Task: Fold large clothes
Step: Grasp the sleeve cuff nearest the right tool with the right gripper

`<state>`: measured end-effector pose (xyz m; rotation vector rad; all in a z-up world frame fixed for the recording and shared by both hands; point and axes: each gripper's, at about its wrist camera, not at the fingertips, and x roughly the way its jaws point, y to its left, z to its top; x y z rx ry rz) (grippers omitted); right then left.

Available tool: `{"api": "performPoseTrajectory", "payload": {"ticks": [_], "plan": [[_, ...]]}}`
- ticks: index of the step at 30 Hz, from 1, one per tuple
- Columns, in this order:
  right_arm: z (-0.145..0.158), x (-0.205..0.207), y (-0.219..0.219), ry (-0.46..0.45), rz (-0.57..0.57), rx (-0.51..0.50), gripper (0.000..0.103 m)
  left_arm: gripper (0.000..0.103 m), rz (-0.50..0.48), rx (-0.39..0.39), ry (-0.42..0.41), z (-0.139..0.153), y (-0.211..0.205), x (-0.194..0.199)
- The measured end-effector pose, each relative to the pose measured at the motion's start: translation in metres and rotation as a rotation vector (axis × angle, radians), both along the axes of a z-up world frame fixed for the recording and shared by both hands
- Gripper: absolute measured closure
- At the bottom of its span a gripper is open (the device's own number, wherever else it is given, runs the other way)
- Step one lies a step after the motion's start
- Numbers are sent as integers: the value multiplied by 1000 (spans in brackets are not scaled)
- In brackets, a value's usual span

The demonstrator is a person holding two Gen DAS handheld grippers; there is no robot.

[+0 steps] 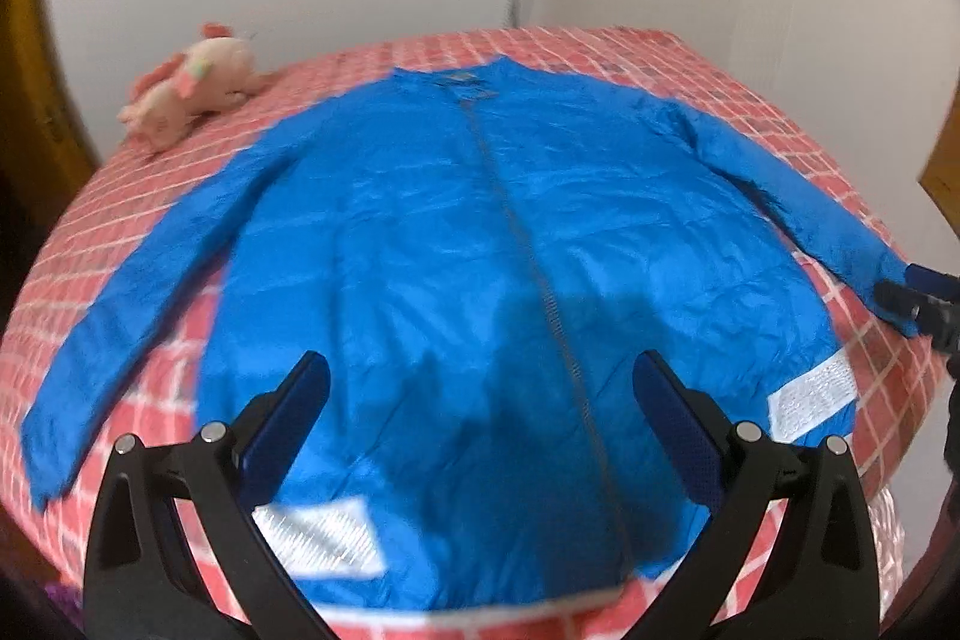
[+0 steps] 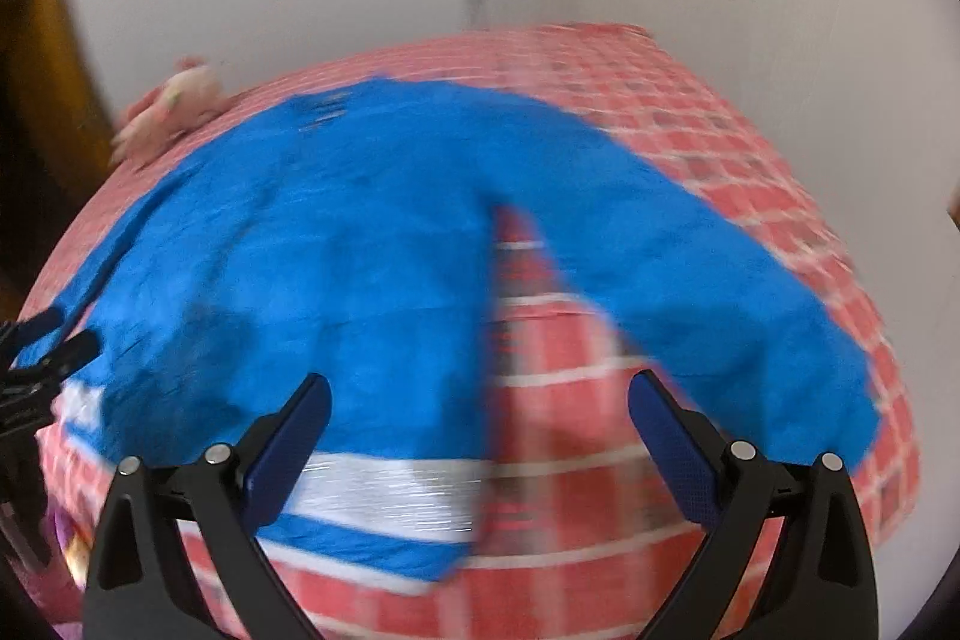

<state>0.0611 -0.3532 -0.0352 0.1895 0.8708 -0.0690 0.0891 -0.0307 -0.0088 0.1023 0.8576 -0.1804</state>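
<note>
Two spread claws (image 1: 480, 376), one blue jacket (image 1: 420, 232)

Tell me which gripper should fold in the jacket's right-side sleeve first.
Probably the right gripper: its open jaws hover beside that sleeve. The left gripper sits over the jacket body, near the zipper.

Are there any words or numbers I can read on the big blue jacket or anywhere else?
None can be read.
White care label on the shiny blue zip-up jacket: printed lines, too blurred to read.
Small tag at the collar: too small and blurred.
White reflective patch near the hem: no text visible.
Red checked bedsheet: only a pattern.
</note>
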Motion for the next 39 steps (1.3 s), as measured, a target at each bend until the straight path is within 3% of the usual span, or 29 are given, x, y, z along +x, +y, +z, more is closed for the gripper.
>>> {"api": "performPoseTrajectory", "payload": {"ticks": [5,10,17,23,25,27,30,32,39], "plan": [[-10,-25,-115,56,-294,127,4,3,-53,-23,53,-10,-18,43],[-30,-56,-187,124,-459,257,4,3,-55,-35,121,-26,-31,85],[-65,-45,-210,159,-425,452,4,4,-49,-68,172,-40,-30,117],[-78,-14,-211,194,-430,402,5,4,0,-69,163,-47,-14,128],[-76,-10,-209,197,-434,373,21,4,14,-73,160,-47,-8,131],[-74,-8,-206,195,-419,366,46,4,21,-93,169,-48,-4,133],[-61,-4,-203,173,-387,371,71,4,16,-106,166,-46,-1,133],[-40,1,-195,132,-360,355,77,4,11,-110,153,-42,0,130],[37,41,-147,10,-227,300,78,4,4,-138,99,-25,6,123]]}}
